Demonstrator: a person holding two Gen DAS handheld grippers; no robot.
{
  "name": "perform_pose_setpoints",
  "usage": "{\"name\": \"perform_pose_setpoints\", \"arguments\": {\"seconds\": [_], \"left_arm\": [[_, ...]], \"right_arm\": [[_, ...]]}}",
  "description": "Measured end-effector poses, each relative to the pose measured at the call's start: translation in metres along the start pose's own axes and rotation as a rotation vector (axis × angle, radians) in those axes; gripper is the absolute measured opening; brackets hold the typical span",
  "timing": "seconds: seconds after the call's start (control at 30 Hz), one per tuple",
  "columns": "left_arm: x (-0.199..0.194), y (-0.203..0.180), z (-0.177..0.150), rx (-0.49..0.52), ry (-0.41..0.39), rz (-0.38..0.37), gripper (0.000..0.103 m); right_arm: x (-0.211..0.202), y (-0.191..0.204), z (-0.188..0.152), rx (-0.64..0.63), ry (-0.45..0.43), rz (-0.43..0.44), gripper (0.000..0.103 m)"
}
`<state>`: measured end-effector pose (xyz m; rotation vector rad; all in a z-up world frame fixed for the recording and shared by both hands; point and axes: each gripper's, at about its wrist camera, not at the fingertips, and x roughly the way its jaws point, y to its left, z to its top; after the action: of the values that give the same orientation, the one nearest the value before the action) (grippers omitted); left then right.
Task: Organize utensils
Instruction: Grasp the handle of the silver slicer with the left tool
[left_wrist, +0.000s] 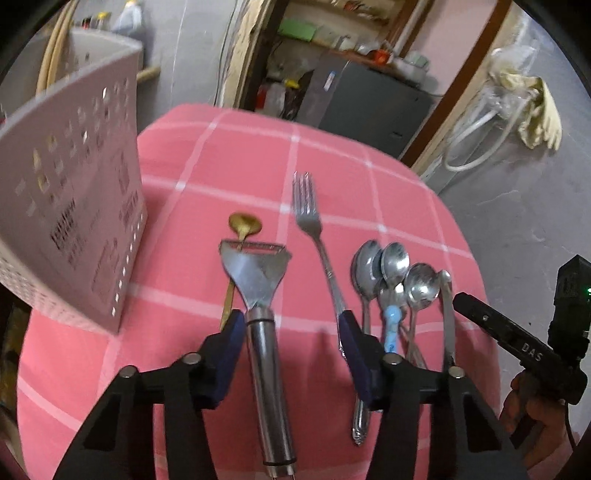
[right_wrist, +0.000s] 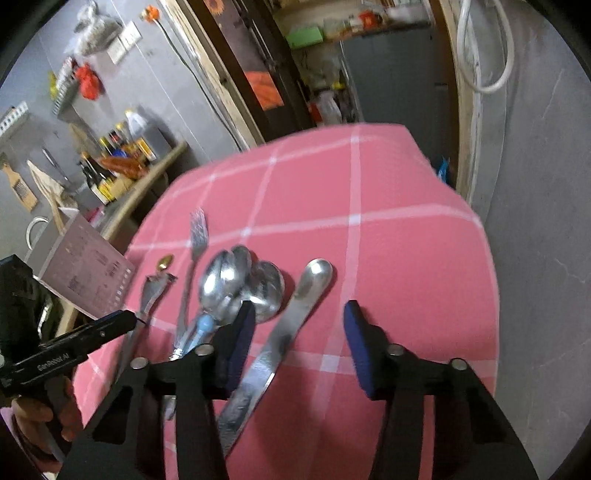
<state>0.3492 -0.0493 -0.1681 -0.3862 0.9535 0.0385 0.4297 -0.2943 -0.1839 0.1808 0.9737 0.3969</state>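
Observation:
Utensils lie in a row on the pink checked cloth (left_wrist: 258, 155). My left gripper (left_wrist: 291, 328) is open above the steel peeler (left_wrist: 258, 280), its jaws either side of the handle. A gold spoon (left_wrist: 243, 223) lies partly under the peeler. Right of it are a fork (left_wrist: 314, 236) and a heap of steel spoons (left_wrist: 395, 273), one with a blue handle (left_wrist: 391, 321). My right gripper (right_wrist: 299, 328) is open above the cloth, next to a large flat steel spoon (right_wrist: 291, 310), the spoon heap (right_wrist: 240, 284) and the fork (right_wrist: 197, 236).
A perforated white utensil holder (left_wrist: 70, 206) stands at the table's left edge; it also shows in the right wrist view (right_wrist: 88, 269). The other gripper shows at each view's side. A grey cabinet (left_wrist: 369, 96) and shelves stand beyond the table.

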Motion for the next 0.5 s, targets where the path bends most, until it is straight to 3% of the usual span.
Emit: {"name": "perform_pose_setpoints", "arguments": {"seconds": [0.2,0.33,0.5], "left_arm": [[0.008,0.003,0.001,-0.028,0.023,0.002,0.04],[0.019,0.006,0.003,-0.037,0.082,0.016,0.03],[0.02,0.007,0.006,-0.043,0.102,0.017,0.026]], "right_arm": [[0.021,0.001,0.014,-0.012,0.095,0.029,0.04],[0.028,-0.007,0.018,0.021,0.114,0.088,0.039],[0.035,-0.009,0.021,0.024,0.128,0.137,0.039]]}}
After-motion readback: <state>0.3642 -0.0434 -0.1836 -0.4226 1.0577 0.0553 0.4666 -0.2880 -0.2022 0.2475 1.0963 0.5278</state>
